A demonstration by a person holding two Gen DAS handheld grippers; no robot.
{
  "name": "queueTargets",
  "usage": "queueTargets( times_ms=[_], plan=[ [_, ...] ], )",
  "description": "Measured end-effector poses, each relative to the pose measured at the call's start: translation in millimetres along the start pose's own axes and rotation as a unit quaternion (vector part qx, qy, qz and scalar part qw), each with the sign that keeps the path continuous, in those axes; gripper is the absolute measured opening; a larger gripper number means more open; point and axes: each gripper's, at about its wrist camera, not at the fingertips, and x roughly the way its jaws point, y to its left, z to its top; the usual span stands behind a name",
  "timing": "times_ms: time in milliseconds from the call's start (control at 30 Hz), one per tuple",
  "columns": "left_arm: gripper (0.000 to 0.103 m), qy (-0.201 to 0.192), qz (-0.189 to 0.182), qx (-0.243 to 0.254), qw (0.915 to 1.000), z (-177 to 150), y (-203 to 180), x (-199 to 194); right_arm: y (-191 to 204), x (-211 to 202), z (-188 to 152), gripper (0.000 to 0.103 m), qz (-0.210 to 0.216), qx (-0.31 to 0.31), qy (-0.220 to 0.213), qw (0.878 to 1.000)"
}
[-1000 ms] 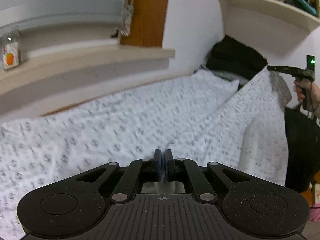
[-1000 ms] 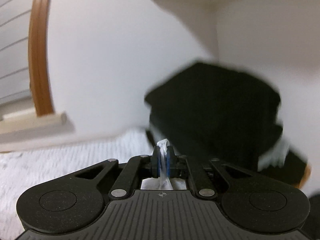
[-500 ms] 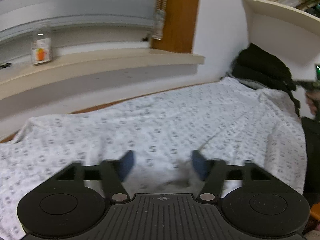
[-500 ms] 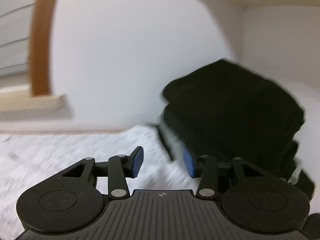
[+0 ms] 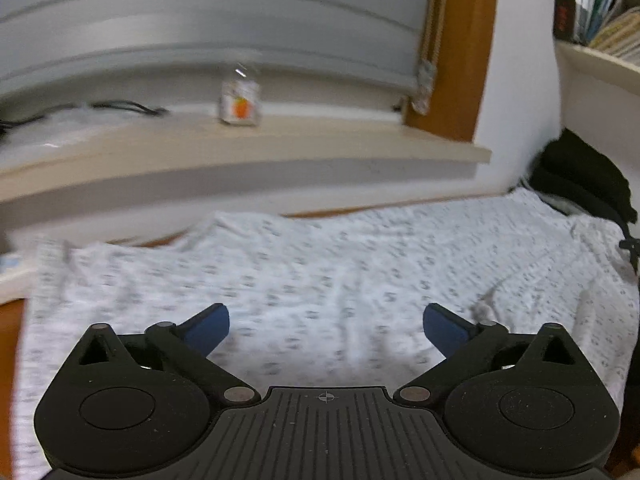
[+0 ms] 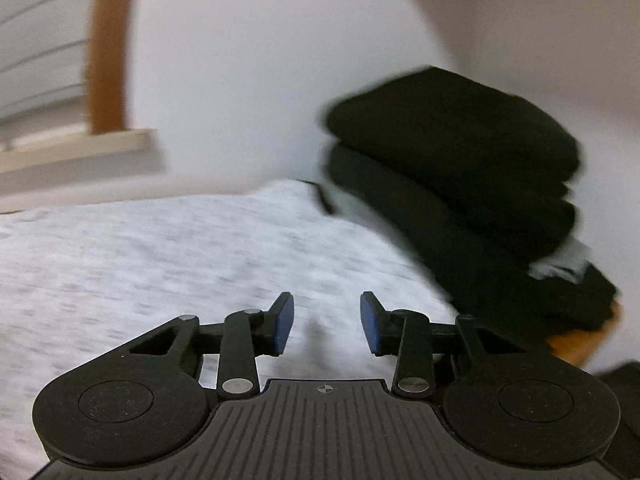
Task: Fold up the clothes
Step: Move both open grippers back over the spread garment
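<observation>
left gripper [image 5: 326,322]: jaws just opened fully, nothing held | right gripper [image 6: 326,326]: jaws partly open, just narrowed slightly, nothing between | shirt [image 5: 360,280]: spread flat just beyond both grippers, below the windowsill [image 5: 240,148]; judged light, limp, best pinched at an edge | black clothes [image 6: 460,160]: stacked beyond shirt

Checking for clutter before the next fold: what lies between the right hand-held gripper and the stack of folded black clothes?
In the right wrist view, only white patterned garment lies between the right hand-held gripper and the folded black clothes.
</observation>
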Motion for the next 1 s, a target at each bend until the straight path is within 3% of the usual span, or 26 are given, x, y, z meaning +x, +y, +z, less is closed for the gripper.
queueTargets(
  times_ms=[67, 167, 333, 433, 567, 700, 867, 933, 1000],
  plan=[
    [0.103, 0.001, 0.017, -0.007, 0.9998, -4.3, 11.1, -13.9, 30.6, 4.7, 6.3, 0.047, 0.041, -0.021, 0.003, 0.999],
    [0.103, 0.007, 0.050, -0.016, 0.9986, -14.9, 30.3, -30.7, 83.6, 14.9, 14.4, 0.048, 0.105, -0.051, 0.010, 0.993],
    [0.103, 0.008, 0.082, -0.041, 0.9958, -31.2, 61.0, -65.9, 188.6, 23.6, 20.3, 0.049, 0.222, -0.112, 0.026, 0.968],
    [0.103, 0.006, 0.100, -0.052, 0.9936, -42.0, 74.8, -89.0, 252.1, 16.7, 21.2, 0.050, 0.292, -0.148, 0.031, 0.944],
    [0.103, 0.004, 0.120, -0.063, 0.9908, -56.4, 87.5, -116.3, 327.6, -4.0, 23.9, 0.054, 0.379, -0.197, 0.042, 0.903],
    [0.103, 0.005, 0.140, -0.071, 0.9875, -71.3, 98.7, -141.1, 395.8, -22.4, 25.4, 0.054, 0.439, -0.239, 0.052, 0.864],
    [0.103, 0.000, 0.156, -0.105, 0.9822, -91.8, 115.7, -170.3, 467.6, -57.3, 13.7, 0.054, 0.507, -0.299, 0.042, 0.807],
    [0.103, -0.004, 0.154, -0.111, 0.9818, -96.4, 118.9, -175.6, 489.1, -64.5, 9.0, 0.054, 0.518, -0.318, 0.037, 0.793],
    [0.103, -0.006, 0.150, -0.113, 0.9822, -99.0, 119.5, -176.6, 503.5, -61.5, 9.1, 0.054, 0.520, -0.321, 0.040, 0.790]
  ],
)
